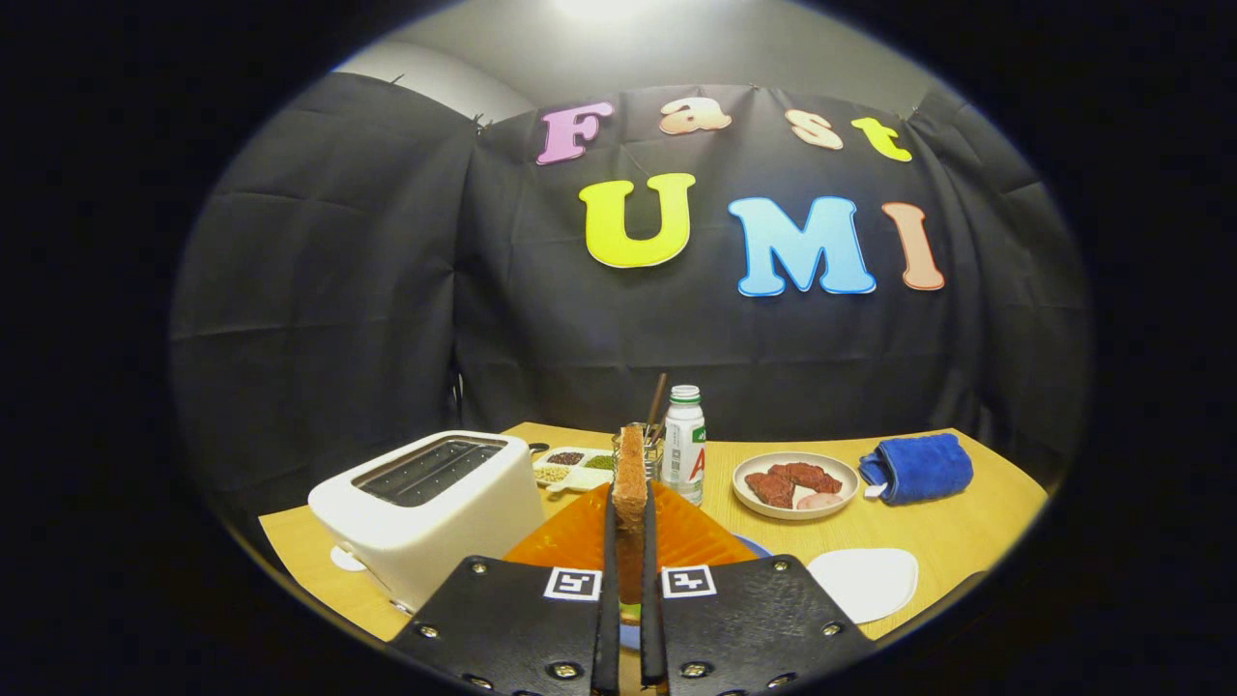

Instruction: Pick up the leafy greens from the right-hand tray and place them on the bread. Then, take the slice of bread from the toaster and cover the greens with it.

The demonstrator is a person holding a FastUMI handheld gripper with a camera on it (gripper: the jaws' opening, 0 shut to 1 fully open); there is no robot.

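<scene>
Tool [629,541] clamped on bread slice [630,474], held upright, edge-on.

Slice raised over orange plate [580,536] on worktop [966,527], beside white toaster [430,507] with empty slots. Beyond: bottle [684,454], plate of meat [794,483], blue towel [918,467], small white dish [865,583] nearer. Leafy greens hidden below fingers, placement unclear.

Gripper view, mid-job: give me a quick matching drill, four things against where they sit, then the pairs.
1. brown slice of bread
2. white two-slot toaster
3. blue folded towel
4. white plate of red meat slices

A. left of the fingers, slots empty
B. far right on the wooden table
C. upright, pinched in the gripper
D. between the white bottle and the towel

Pairs: 1-C, 2-A, 3-B, 4-D
</scene>
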